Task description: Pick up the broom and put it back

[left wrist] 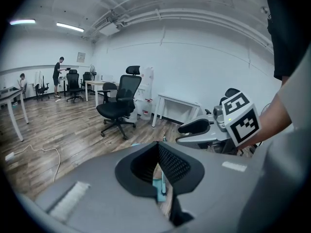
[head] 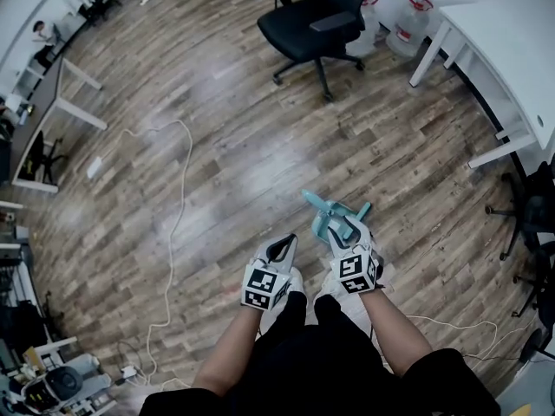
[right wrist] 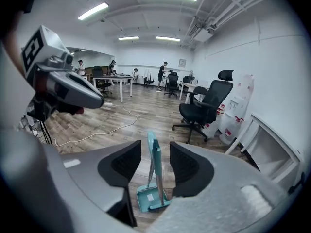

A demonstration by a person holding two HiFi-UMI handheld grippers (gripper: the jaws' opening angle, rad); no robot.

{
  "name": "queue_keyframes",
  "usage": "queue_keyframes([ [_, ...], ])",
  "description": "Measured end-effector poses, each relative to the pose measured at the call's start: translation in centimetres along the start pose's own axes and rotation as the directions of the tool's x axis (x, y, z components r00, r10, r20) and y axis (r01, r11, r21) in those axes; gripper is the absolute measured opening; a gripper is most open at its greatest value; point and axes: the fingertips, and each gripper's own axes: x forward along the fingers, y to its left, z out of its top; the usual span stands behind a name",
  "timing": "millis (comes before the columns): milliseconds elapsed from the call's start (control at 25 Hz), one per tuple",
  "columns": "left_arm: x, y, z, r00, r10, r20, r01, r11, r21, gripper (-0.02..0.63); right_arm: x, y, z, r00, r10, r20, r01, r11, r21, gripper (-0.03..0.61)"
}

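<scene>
a: head view first. where's the broom?
b: the broom (head: 329,215) is teal and stands on the wooden floor (head: 217,146), just in front of the person's feet. the right tongs (head: 344,230) hang right over its top. the left tongs (head: 284,246) sit beside them, a little off from the broom. the office chair (head: 316,24) and the white table (head: 512,59) are well apart from it, so nothing crowds it.
a: and the left gripper view?
b: the left tongs (left wrist: 158,149) are pressed together with nothing in them. only a sliver of teal shows through the slit below the pads. that hand looks idle to me, held out of the way.
a: right gripper view?
b: the right tongs (right wrist: 155,152) are spread wide. the broom (right wrist: 156,183) handle rises between the pads, but neither pad touches it. it stands upright on its own, foot in the dustpan (right wrist: 146,200) on the floor.
a: so why hold there?
b: i'd judge the broom is back in its place. the wide gap would let the hand lift clear without knocking it over.
</scene>
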Motion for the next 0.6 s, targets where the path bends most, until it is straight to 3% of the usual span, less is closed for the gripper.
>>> queue_keyframes([
  [600,-0.8,-2.4,5.9,0.99,-0.052,0.131,0.039,0.994,0.098,0.018,-9.0,-2.2,7.6,0.968,-0.116,0.224,0.106,0.993,0.059,0.024],
])
